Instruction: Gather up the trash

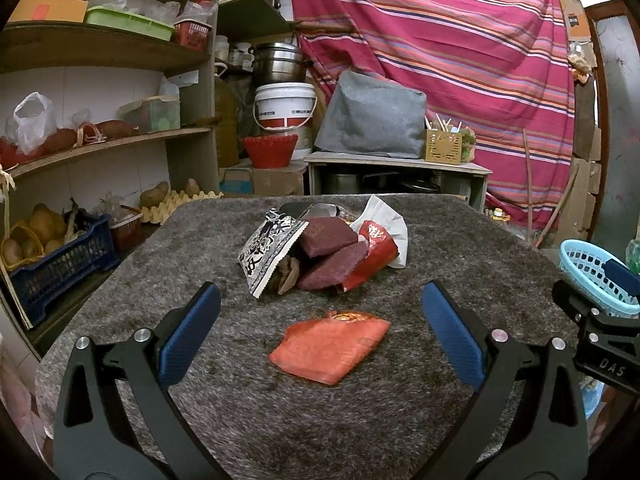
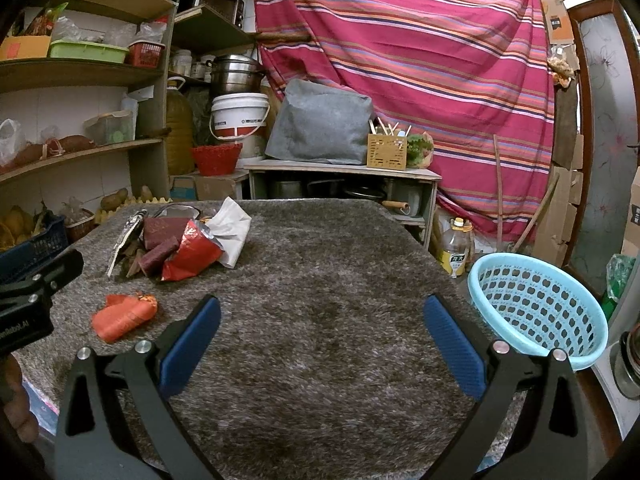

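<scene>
An orange wrapper (image 1: pixel 330 346) lies flat on the grey shaggy table cover (image 1: pixel 280 420), between the open fingers of my left gripper (image 1: pixel 320 300), which is empty just above and in front of it. Behind it sits a trash pile (image 1: pixel 320 250): a black-and-white bag, two maroon packets, a red wrapper and white paper. In the right wrist view the orange wrapper (image 2: pixel 122 318) and the pile (image 2: pixel 180 240) are at the left. My right gripper (image 2: pixel 320 312) is open and empty over bare cover. A light blue basket (image 2: pixel 536 308) stands at the table's right edge.
Shelves (image 1: pixel 100 144) with potatoes, bags and crates stand at the left. A low cabinet (image 1: pixel 396 168) with a grey bundle and a white bucket (image 1: pixel 286 106) stand behind the table. A striped red cloth (image 1: pixel 440 60) hangs at the back. The basket (image 1: pixel 592 280) shows at the right.
</scene>
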`<state>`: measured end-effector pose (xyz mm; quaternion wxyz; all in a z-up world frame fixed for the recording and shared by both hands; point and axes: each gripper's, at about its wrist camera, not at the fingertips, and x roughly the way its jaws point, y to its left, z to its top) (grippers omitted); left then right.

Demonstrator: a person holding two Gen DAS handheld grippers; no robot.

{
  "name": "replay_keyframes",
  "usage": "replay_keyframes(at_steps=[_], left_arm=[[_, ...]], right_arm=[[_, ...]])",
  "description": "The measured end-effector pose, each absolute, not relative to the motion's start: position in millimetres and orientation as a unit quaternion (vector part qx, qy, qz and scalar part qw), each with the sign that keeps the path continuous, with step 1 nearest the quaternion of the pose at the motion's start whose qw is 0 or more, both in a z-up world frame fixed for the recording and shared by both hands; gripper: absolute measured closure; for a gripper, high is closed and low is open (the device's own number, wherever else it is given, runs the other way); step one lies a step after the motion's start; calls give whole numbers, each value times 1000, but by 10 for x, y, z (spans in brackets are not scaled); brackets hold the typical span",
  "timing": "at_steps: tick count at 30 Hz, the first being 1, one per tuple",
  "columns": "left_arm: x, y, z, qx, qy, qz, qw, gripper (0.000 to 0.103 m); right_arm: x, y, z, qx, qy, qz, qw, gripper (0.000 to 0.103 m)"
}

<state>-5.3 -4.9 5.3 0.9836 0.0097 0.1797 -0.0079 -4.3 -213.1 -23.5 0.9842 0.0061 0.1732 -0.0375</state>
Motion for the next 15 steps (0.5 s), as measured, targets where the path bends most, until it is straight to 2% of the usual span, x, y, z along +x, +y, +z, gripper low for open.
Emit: replay_keyframes(at_steps=[15], left_arm=[[-34,-4,32,7,181,-8,983,5]], right_arm=[[-63,-2129,-217,3,173,-39,984,4]])
